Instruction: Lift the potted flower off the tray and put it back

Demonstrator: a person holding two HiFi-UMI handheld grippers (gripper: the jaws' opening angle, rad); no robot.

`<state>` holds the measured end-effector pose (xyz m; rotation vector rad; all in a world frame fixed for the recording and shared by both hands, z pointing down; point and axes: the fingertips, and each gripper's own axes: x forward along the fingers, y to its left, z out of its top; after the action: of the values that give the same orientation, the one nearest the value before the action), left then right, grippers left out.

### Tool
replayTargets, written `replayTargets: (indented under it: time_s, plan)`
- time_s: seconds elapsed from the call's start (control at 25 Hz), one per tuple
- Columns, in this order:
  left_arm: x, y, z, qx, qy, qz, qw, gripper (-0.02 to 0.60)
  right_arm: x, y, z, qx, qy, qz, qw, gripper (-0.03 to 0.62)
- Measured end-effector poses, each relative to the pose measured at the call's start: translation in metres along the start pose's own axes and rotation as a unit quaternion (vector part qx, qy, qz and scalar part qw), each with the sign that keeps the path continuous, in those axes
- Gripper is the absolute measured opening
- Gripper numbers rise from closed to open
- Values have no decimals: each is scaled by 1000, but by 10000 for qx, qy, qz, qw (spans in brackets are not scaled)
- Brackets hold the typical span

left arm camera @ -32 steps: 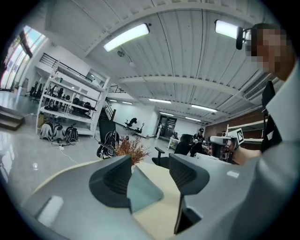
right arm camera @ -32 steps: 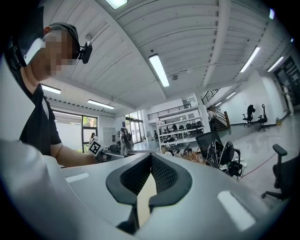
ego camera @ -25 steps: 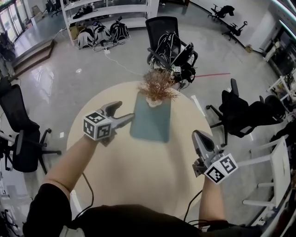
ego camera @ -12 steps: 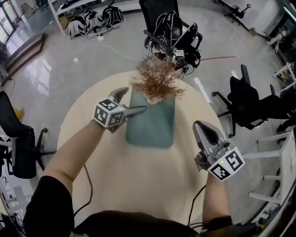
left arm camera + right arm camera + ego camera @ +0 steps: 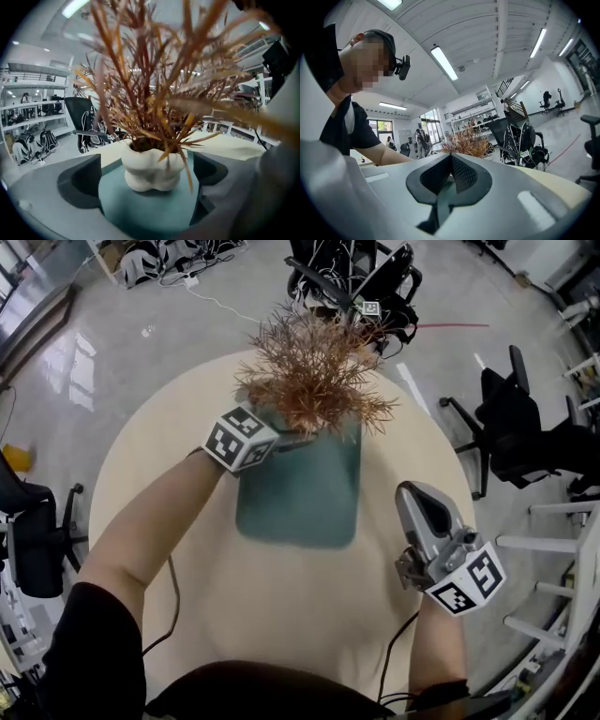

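Note:
The potted flower (image 5: 314,371) is a bush of dry brown stalks in a lumpy white pot (image 5: 152,168). It stands upright at the far end of the teal tray (image 5: 298,507), which lies on the round beige table (image 5: 150,493). My left gripper (image 5: 286,434) has reached the pot from the left. Its jaws have just been opening and stand wide, the pot sitting between them with neither pad (image 5: 77,180) touching it. My right gripper (image 5: 414,495) hovers at the tray's near right, apart from it, shut with nothing in it (image 5: 449,174).
A black chair draped with cables (image 5: 361,277) stands just beyond the table. More office chairs stand at the right (image 5: 530,432) and left (image 5: 28,540). The table's front half is bare beige wood. White shelving (image 5: 33,117) lines the far wall.
My left gripper has travelled from the tray's left side forward to the pot, its jaws spreading wider. The right gripper has shifted only a little. The table now looks closer.

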<state>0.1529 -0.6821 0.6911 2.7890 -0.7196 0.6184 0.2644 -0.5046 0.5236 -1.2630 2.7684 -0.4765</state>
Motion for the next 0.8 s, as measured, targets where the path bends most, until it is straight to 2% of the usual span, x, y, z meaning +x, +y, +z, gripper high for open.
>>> replayTargets:
  time_s: [0.24, 0.36, 0.48, 0.64, 0.8]
  plan:
    - [29, 0, 4, 107, -11, -76, 9999, 584, 1, -7, -15, 85, -49, 50, 9999, 15]
    - [41, -5, -4, 155, 165, -157, 9996, 584, 3, -7, -20, 104, -57, 51, 9999, 15]
    - [51, -11, -3, 364, 255, -88, 9990, 581, 3, -9, -23, 128, -69, 63, 9999, 15]
    - [53, -11, 7, 164, -19, -65, 9998, 558, 0, -10, -25, 136, -78, 44, 9999, 15]
    - [52, -11, 3, 158, 21, -124, 9998, 554, -2, -10, -27, 133, -88, 16, 9999, 15]
